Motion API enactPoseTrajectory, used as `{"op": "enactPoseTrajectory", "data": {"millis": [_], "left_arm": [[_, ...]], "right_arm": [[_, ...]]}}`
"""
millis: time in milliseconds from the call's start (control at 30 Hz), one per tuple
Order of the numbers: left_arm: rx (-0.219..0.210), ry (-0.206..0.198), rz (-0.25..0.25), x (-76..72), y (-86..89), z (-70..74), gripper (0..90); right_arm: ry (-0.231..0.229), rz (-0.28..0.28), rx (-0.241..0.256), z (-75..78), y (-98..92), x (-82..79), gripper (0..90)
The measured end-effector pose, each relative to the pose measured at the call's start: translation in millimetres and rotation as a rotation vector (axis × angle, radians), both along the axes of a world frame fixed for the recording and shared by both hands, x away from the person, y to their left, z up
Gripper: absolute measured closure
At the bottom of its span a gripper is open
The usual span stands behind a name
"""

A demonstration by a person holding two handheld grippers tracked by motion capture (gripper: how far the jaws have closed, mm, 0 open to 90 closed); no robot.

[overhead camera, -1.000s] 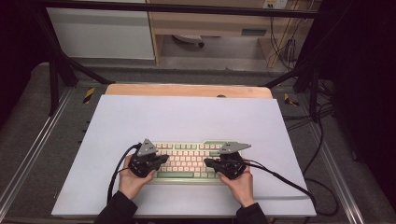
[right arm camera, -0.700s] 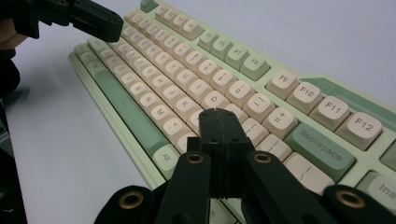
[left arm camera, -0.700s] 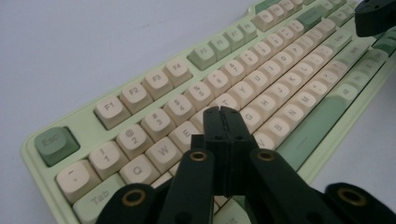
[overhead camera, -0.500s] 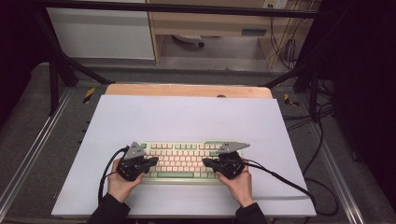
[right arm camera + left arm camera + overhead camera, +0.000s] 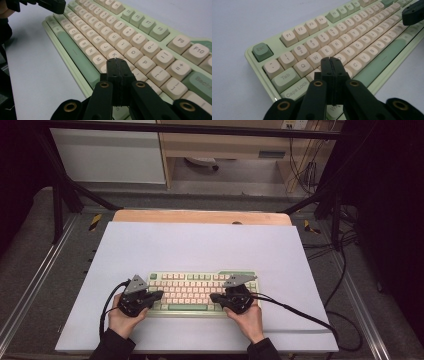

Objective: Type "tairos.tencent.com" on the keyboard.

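Pressing keys on the pale green keyboard with cream and sage keycaps point(image 5: 202, 292) is what I am judging the work to be, and the risk I am watching is a blunt tip landing across two caps at once, since each pressed-together jaw pair is looking about as wide as a single key. A tilted approach could be sliding off a cap's edge, or a hard push could be shoving the whole board along the smooth white table sheet point(image 5: 200, 245), because nothing is pinning it down.

I am keeping the left gripper point(image 5: 331, 65) with its jaws closed flat against each other, gripping nothing, its tip hovering over or touching the caps beside Caps Lock; I cannot tell which. The right gripper point(image 5: 116, 65) is likewise sitting with jaws together and empty, over the keys near K and L. The keyboard is lying near the table's front edge, between my hands.
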State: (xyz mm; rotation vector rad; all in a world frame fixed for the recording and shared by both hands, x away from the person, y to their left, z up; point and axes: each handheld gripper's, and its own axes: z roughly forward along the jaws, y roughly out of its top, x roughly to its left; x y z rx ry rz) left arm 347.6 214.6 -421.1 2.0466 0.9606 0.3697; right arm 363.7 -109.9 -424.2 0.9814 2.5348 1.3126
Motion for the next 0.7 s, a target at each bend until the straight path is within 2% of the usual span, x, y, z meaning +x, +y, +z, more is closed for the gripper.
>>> {"op": "enactPoseTrajectory", "data": {"millis": [433,700], "left_arm": [[-0.001,0.004,0.001,-0.5,3.6,-2.3,90.0],[-0.001,0.006,-0.002,-0.4,3.1,-3.1,90.0]], "right_arm": [[0.004,0.002,-0.033,-6.6,1.9,0.3,90.0],[0.005,-0.001,-0.029,-8.2,2.8,0.2,90.0]]}}
